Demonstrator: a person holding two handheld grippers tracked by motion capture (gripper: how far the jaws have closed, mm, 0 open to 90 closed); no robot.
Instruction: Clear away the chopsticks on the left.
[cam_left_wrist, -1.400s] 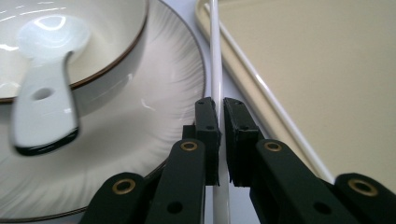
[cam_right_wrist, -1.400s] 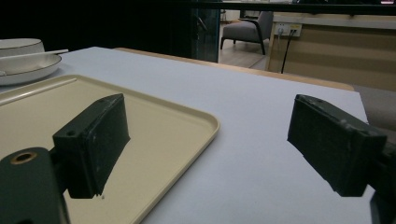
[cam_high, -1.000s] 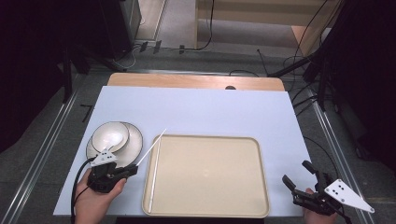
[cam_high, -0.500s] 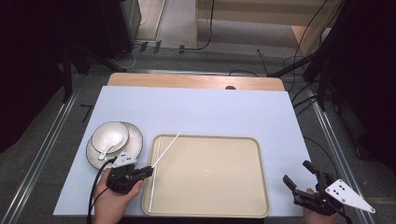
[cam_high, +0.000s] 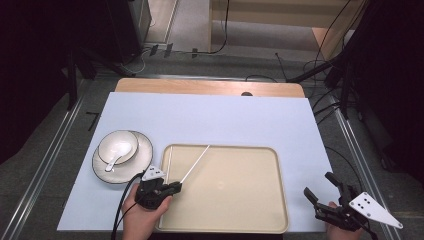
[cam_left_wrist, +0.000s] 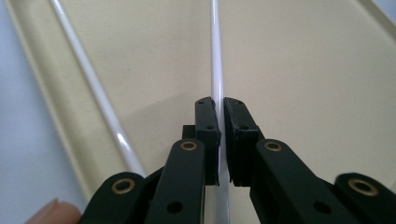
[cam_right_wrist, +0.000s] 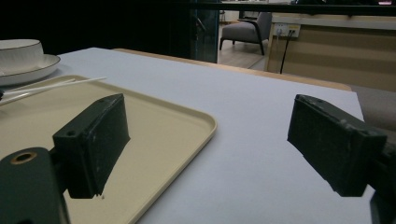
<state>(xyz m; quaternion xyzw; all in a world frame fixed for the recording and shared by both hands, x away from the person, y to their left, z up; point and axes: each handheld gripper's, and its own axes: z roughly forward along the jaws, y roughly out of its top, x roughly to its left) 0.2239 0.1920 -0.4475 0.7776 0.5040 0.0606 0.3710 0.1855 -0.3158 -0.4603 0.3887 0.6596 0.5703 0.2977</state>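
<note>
Holding one white chopstick (cam_left_wrist: 215, 70) clamped in left gripper (cam_high: 172, 187); its long axis runs up-right over beige tray (cam_high: 260, 220), second chopstick (cam_left_wrist: 93, 88) just beside. Right gripper (cam_high: 325, 200) wide, empty, well apart.

Looks like a lab or recording room set up inside an office, not a home. Pale blue sheet (cam_high: 210, 120) spread over a wooden table (cam_high: 210, 87), with metal rails (cam_high: 55, 150) running along the left and right sides on a grey floor. Black cables (cam_high: 220, 47) and a power strip (cam_high: 160, 49) on the floor at the far side, dark stands (cam_high: 345, 65) at far right. Far behind, in the right gripper view, a grey armchair (cam_right_wrist: 240, 28), wall sockets (cam_right_wrist: 285, 30) and a wooden counter (cam_right_wrist: 336, 51). Tableware laid out as props: beige tray (cam_high: 250, 220), plate (cam_high: 145, 150) and bowl (cam_high: 112, 145).
</note>
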